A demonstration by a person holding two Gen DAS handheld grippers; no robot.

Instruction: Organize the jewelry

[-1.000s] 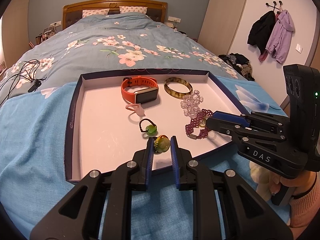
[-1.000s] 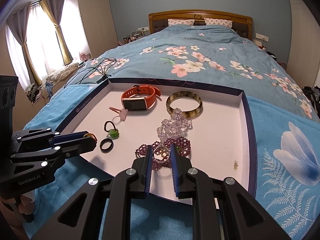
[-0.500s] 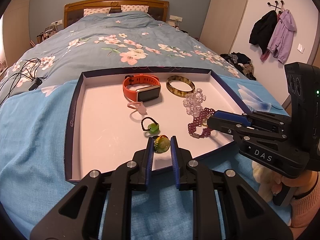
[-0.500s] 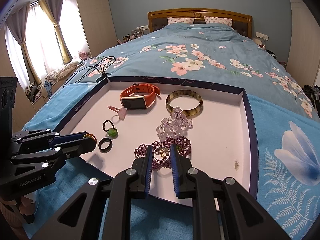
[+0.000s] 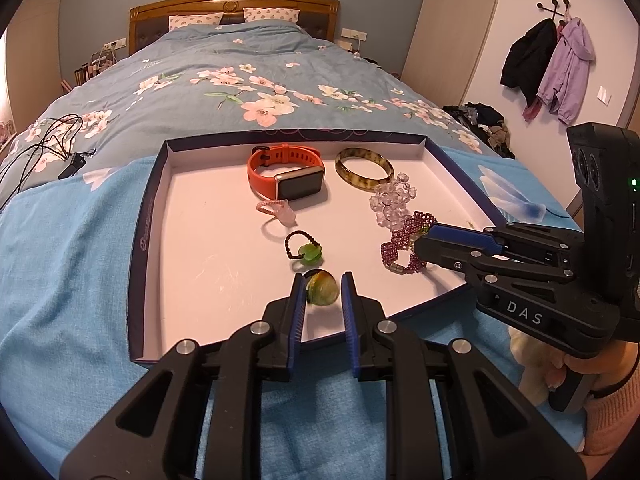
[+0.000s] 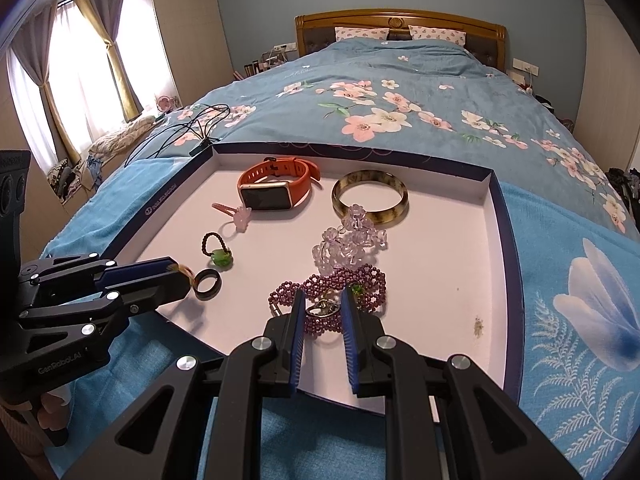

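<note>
**Both grippers closed on jewelry at the near edge of the tray**

The left gripper (image 5: 323,292) sits low in the centre of the left wrist view, its blue pads clamped on a green-and-amber stone ring (image 5: 322,288) just above the near edge of the tray (image 5: 144,216). In the right wrist view the same gripper (image 6: 182,276) enters from the lower left, and a black ring (image 6: 208,279) shows at its tip, touching or just beside it; which, the frame does not settle.

The right gripper (image 6: 323,306) stands at the lower centre of its own view, jaws narrowed onto a small silver round pendant (image 6: 322,307) that lies on the purple beaded bracelet (image 6: 340,284). From the left wrist view this gripper (image 5: 424,236) reaches in from the right edge, with the person's hand (image 5: 600,384) below it at the lower right.

Further up the tray, a small dark beaded ring with a green stone (image 5: 306,250) lies just above the left gripper. Above that is a pink ring (image 5: 280,210), then an orange smartwatch (image 5: 288,174) near the far wall. To the right of the watch lies a mottled bangle (image 5: 364,168), and a clear crystal bracelet (image 5: 390,202) rests between the bangle and the purple bracelet, touching both.

The tray sits on a blue bedspread (image 5: 60,260); a tangle of black cable (image 5: 48,144) lies at the left edge of the left wrist view.
</note>
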